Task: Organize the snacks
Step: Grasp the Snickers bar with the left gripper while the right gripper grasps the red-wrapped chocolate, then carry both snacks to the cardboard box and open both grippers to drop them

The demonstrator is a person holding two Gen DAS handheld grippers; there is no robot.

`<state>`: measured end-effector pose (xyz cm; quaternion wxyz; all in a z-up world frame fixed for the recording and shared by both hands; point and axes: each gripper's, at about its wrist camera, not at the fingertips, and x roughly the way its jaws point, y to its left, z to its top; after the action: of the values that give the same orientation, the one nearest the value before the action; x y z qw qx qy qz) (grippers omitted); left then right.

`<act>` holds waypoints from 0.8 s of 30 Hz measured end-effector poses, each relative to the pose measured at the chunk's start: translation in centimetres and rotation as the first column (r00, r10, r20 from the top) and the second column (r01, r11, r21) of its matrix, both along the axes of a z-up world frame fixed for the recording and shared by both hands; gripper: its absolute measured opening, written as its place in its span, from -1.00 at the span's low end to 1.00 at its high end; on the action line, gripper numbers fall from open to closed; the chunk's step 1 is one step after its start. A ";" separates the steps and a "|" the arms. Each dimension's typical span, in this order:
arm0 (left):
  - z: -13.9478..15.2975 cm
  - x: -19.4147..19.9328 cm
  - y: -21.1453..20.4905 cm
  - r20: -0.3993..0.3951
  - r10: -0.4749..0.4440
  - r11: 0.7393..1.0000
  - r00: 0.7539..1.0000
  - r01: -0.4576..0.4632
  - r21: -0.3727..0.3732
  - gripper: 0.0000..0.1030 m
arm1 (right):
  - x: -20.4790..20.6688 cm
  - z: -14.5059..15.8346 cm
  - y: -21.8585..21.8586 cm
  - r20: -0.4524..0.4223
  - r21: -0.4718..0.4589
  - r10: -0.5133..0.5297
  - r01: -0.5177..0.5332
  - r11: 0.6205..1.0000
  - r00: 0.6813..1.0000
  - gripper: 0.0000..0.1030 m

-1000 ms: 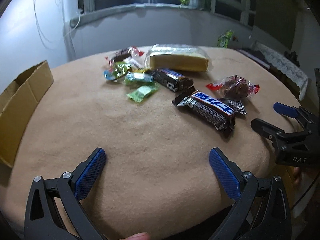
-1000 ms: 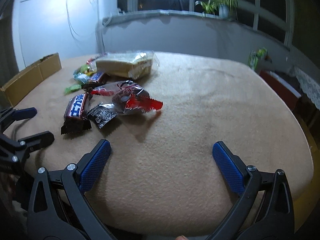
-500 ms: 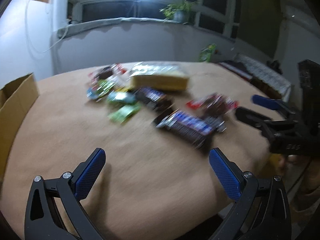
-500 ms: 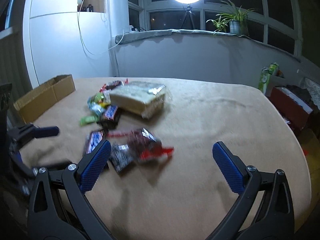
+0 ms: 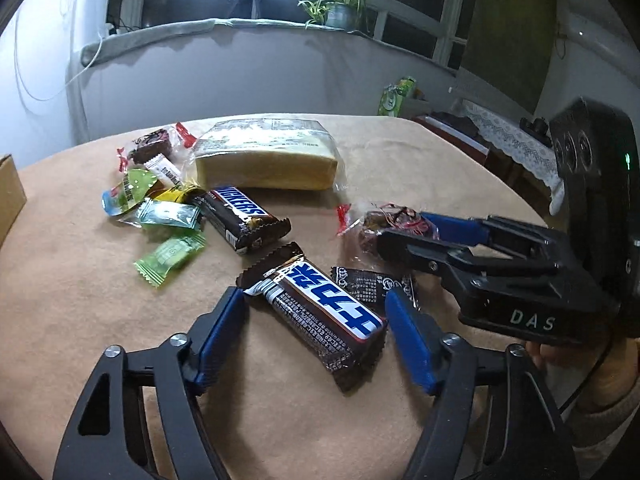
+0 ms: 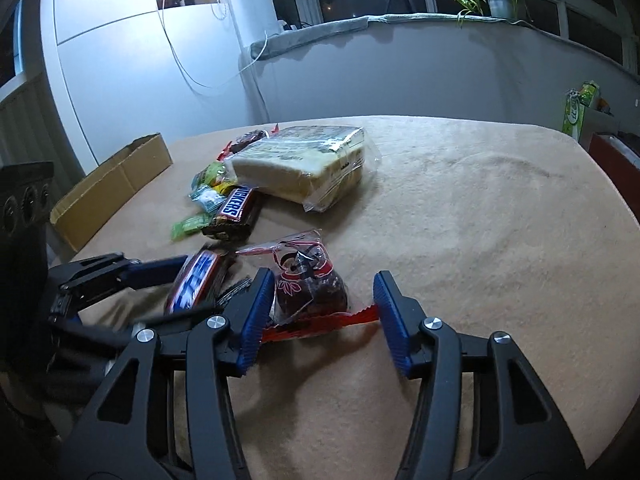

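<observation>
Down on the left wrist view, the left gripper (image 5: 316, 308) was closing around a chocolate bar (image 5: 320, 312) with a blue and white label, which lay flat on the tan tablecloth (image 5: 80, 280) between the two blue pads; both pads stood just beside the wrapper and did not yet press it. Close behind the bar lay a small black packet (image 5: 366, 282), and farther back a second chocolate bar (image 5: 240, 216), a few green sweets (image 5: 170, 254) and a wrapped slab of cake (image 5: 266, 156). At the right, the right gripper (image 5: 404, 226) reached over a clear packet with red ends (image 5: 376, 220).

Then the right wrist view showed the right gripper (image 6: 318, 312) closing on that same clear packet (image 6: 310, 292), which sat on the cloth between the pads; its left pad looked to be against the wrapper, the right pad at the red end. The left gripper (image 6: 168, 284) lay blurred at the left, with the blue-labelled bar (image 6: 194, 280) between its fingers. A cardboard box (image 6: 116, 188) stood at the table's left edge.
</observation>
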<state>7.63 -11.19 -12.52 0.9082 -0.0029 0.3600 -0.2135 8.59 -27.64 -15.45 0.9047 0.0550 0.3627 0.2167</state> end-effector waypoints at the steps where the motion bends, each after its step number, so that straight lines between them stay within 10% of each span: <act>1: 0.0 0.0 0.2 -0.003 -0.003 1.000 1.000 0.003 -0.011 0.02 | -0.2 0.0 -0.2 0.004 0.007 -0.005 0.005 1.000 1.000 0.04; 24: 0.5 -0.8 4.4 -0.016 0.052 0.990 0.999 -0.054 -0.127 -0.45 | -2.4 2.3 -2.8 0.057 0.063 -0.142 0.138 0.988 0.988 0.04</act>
<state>6.80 -6.74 -12.05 0.9091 -0.0718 0.3514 -0.2118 6.18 -30.49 -13.18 0.9264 0.1003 0.3233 0.1647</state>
